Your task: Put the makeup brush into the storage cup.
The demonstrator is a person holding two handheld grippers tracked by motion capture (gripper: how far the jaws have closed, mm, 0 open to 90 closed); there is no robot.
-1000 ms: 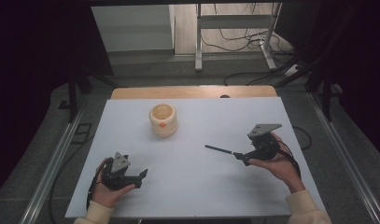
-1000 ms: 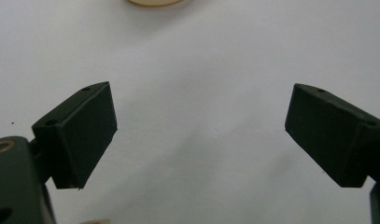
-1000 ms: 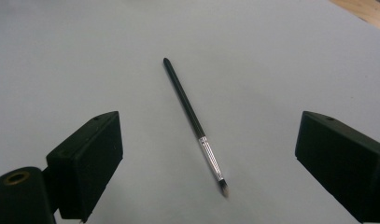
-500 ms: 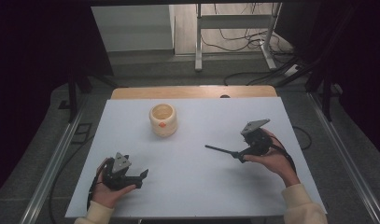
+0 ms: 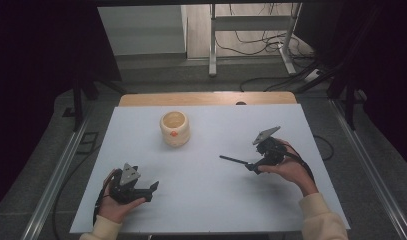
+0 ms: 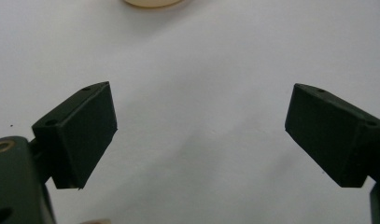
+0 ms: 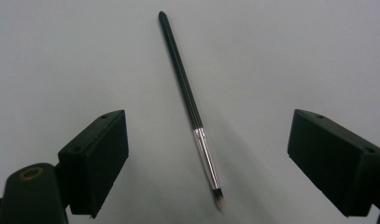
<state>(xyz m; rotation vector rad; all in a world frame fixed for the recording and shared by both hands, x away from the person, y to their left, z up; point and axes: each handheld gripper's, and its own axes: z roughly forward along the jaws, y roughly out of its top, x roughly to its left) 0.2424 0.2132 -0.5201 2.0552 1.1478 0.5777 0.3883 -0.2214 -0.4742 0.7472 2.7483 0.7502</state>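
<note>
The paintbrush (image 7: 190, 105) has a glossy black handle, a shiny metal ferrule and pale bristles. Matt black plastic forms the right gripper (image 7: 208, 154). The table (image 5: 216, 200) has a smooth matt white top, with a bare wood strip (image 5: 206, 98) at upper centre.

A cream round pot (image 5: 174, 128) with an orange spot on its side is seen upright on the white table sheet (image 5: 206, 200), a wooden edge (image 5: 206, 98) behind it, cables (image 5: 261, 47) strewn on the floor beyond.
</note>
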